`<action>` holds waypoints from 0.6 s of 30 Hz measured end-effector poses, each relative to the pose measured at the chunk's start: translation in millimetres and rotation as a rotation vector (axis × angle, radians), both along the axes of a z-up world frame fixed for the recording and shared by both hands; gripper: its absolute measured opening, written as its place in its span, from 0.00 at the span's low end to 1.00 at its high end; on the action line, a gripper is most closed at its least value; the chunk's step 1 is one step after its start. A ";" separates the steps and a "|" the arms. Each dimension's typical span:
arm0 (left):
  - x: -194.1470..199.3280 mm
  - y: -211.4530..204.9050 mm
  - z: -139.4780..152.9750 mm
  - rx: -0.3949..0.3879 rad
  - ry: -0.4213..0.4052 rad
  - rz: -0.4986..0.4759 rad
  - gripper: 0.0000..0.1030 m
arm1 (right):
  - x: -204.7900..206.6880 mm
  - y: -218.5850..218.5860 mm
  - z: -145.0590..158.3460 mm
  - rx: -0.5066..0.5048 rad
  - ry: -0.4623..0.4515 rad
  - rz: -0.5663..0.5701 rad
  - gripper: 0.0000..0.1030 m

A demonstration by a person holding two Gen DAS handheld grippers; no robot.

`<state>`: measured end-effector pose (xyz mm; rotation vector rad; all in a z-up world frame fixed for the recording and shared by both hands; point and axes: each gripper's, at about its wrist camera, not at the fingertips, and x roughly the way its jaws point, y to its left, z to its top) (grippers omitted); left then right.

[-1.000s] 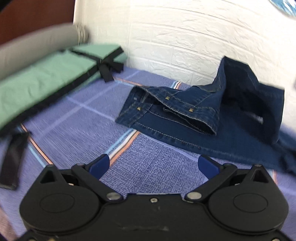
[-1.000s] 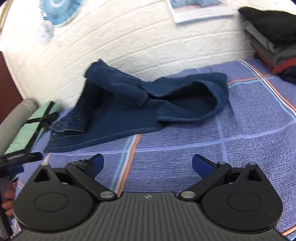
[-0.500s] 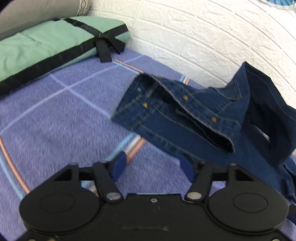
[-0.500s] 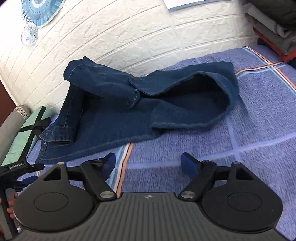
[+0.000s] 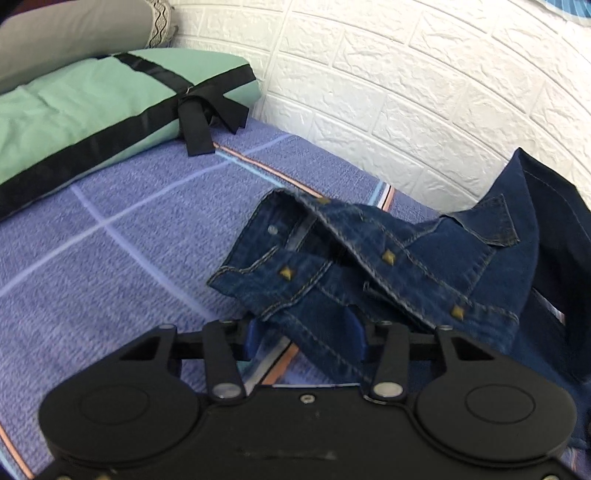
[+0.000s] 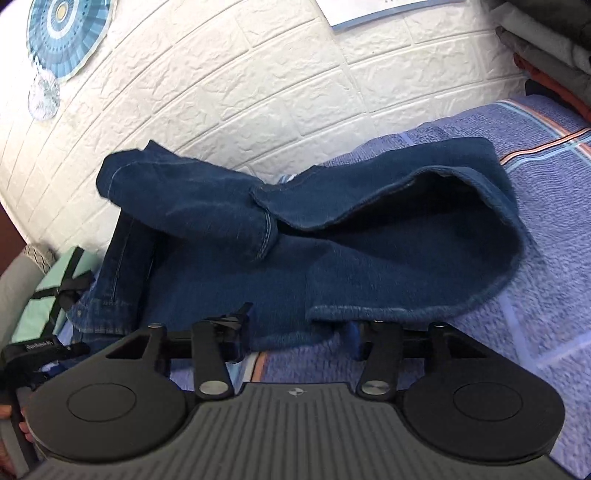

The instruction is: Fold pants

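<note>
Dark blue jeans (image 5: pixel 424 258) lie crumpled on a purple checked bedsheet (image 5: pixel 110 277) against a white brick wall. In the left wrist view the waistband with brass rivets (image 5: pixel 286 273) lies nearest. My left gripper (image 5: pixel 304 336) is down at it with its jaws closing, denim lying between the blue pads and a gap left beside one pad. In the right wrist view the jeans (image 6: pixel 229 266) spread leftward, one leg folded over with an open hem (image 6: pixel 424 206). My right gripper (image 6: pixel 297 332) is at their near edge, jaws closing around the denim edge without pressing on it.
A green cushion with black straps (image 5: pixel 92 122) and a grey bolster (image 5: pixel 74 33) lie at the left by the wall (image 5: pixel 406 92). Folded clothes (image 6: pixel 554 55) are stacked at the far right. A blue paper fan (image 6: pixel 66 37) hangs on the wall.
Both grippers came forward and down from the bare sheet to the jeans. Their jaws narrowed, the left more than the right, and denim now lies between each pair.
</note>
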<state>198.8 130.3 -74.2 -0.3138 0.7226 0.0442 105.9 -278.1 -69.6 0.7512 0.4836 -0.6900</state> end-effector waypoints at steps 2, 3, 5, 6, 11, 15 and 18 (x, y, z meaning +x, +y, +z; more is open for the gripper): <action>6.8 -3.3 -0.6 0.015 -0.002 0.019 0.32 | 2.9 -3.7 -1.3 -0.001 0.004 -0.014 0.62; 9.6 -3.9 -0.9 0.018 -0.001 0.029 0.23 | 3.6 -6.2 -2.2 0.001 0.009 -0.023 0.54; 13.6 -1.6 -0.2 -0.001 0.003 0.054 0.15 | 4.4 -10.6 -3.7 0.001 0.032 -0.033 0.13; 14.0 0.1 1.1 -0.013 0.005 0.060 0.12 | 3.4 -12.7 -3.8 0.007 0.031 -0.027 0.11; 2.4 7.5 21.4 -0.037 -0.035 0.048 0.08 | -11.0 -1.5 24.3 -0.035 -0.015 -0.006 0.03; -27.1 9.9 44.7 0.002 -0.097 0.036 0.07 | -32.2 13.2 58.2 -0.075 -0.050 0.011 0.03; -52.5 24.3 55.9 -0.005 -0.121 0.049 0.06 | -50.3 30.7 75.5 -0.089 -0.084 0.050 0.03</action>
